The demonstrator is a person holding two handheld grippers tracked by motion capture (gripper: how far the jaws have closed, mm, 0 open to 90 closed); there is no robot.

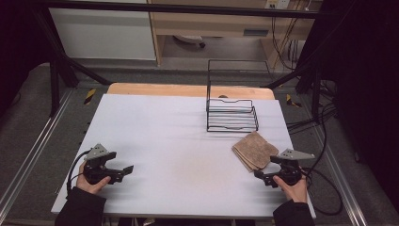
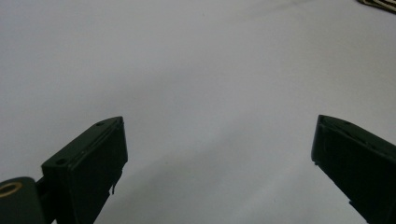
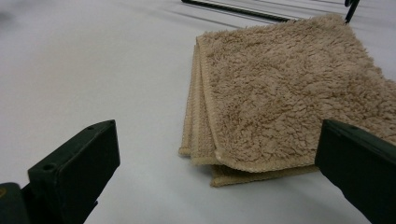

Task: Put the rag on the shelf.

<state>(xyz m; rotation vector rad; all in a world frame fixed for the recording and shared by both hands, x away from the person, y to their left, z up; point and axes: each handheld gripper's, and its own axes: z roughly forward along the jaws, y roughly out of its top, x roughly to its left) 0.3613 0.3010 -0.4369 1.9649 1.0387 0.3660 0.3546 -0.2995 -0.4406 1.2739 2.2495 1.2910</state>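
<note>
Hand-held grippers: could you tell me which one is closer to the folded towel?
The right hand-held gripper; its open jaws face the tan towel, while the left hand-held gripper sits across the table.

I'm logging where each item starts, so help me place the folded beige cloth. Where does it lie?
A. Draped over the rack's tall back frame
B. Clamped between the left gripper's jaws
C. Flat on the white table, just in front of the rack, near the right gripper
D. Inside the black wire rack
C: the folded beige cloth lies flat on the white table, just in front of the black wire rack and ahead of the right gripper, whose jaws stand open.
</note>
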